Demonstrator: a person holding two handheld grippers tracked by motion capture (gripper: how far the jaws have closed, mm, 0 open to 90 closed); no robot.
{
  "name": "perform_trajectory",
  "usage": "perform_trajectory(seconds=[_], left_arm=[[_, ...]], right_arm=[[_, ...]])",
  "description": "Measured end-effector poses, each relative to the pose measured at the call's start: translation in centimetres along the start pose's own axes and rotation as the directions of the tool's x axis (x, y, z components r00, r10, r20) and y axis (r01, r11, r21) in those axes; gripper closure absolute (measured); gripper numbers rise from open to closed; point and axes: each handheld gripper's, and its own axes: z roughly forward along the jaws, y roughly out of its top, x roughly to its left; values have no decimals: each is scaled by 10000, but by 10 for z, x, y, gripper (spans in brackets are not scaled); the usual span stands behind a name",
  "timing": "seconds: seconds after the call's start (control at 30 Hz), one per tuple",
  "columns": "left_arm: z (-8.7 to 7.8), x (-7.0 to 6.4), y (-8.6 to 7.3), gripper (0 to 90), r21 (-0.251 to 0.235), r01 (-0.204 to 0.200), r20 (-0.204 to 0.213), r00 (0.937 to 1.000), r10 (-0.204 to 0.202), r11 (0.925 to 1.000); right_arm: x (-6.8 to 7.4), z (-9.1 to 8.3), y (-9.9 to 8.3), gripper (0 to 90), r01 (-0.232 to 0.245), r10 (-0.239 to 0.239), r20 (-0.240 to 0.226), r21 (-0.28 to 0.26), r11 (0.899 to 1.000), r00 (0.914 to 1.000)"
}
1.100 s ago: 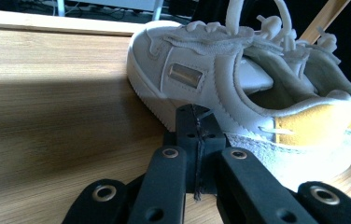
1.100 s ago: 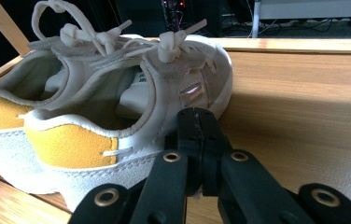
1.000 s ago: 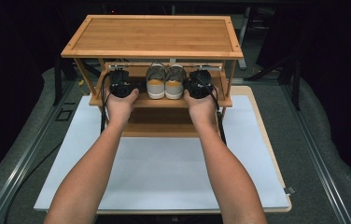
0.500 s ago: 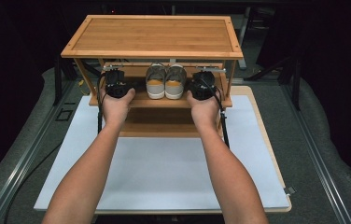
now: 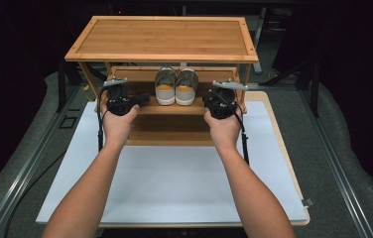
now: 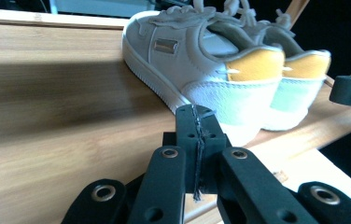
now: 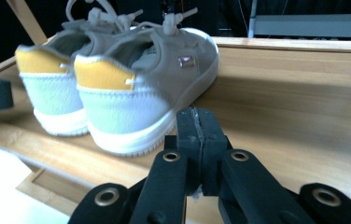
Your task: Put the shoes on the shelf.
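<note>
Pair of sneakers [image 5: 176, 86] stood on the middle shelf [image 5: 147, 105] of the bamboo shoe rack [image 5: 164, 39], centred side to side, the two shoes touching each other, soles flat on the slats. We judged the work barely begun: neither shoe was gripped, lifted or shifted off the shelf, so the grasp and any carrying were all left to do. The left gripper [image 5: 142, 97] sat at about 9 o'clock of the pair, near but apart from it; in the left gripper view its jaws were pressed together with nothing between them [image 6: 196, 122], just short of the nearer shoe's white heel [image 6: 229, 100]. The right gripper [image 5: 209, 101] mirrored it at about 3 o'clock, jaws likewise closed and empty [image 7: 197, 126], beside the other shoe's heel [image 7: 124, 112]. Both hands rested at the shelf's front edge. On heading: the yellow heel tabs faced 6 o'clock, toward the person, and the toes pointed to 12 o'clock, into the rack. Each shoe's long axis ran 6 to 12, across the shelf's depth, the two parallel. We judged that the jaws had to part before either heel could be taken. The white mat [image 5: 174, 178] in front of the rack carried nothing.
</note>
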Motion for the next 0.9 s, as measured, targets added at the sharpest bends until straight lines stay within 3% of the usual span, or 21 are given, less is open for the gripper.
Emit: perform_trajectory(seconds=[0.2,0.4,0.5,0.63,0.77,0.9], left_arm=[[-18,-5,0,896,-115,-144,253,9996,147,9998],[-32,-12,-2,892,-58,-578,427,9974,580,9983],[-46,-14,-3,875,-157,-750,681,9948,759,9971],[-61,-15,-3,845,-159,-904,893,9918,915,9958],[-77,-14,-10,804,-68,-1211,907,9885,1212,9926],[-87,-10,-22,771,284,-1521,853,9851,1492,9880]], right_arm=[[-2,-11,-1,900,68,-69,-167,-62,10000,9998],[4,-23,-1,900,308,-316,-421,-201,9993,9986],[11,-36,-2,890,498,-514,-884,-198,9986,9948],[17,-51,-3,859,873,-904,-1166,-320,9957,9891],[22,-66,-7,813,1471,-1495,-1221,-283,9887,9812],[20,-80,-13,792,1628,-1648,-1441,-259,9863,9757]])
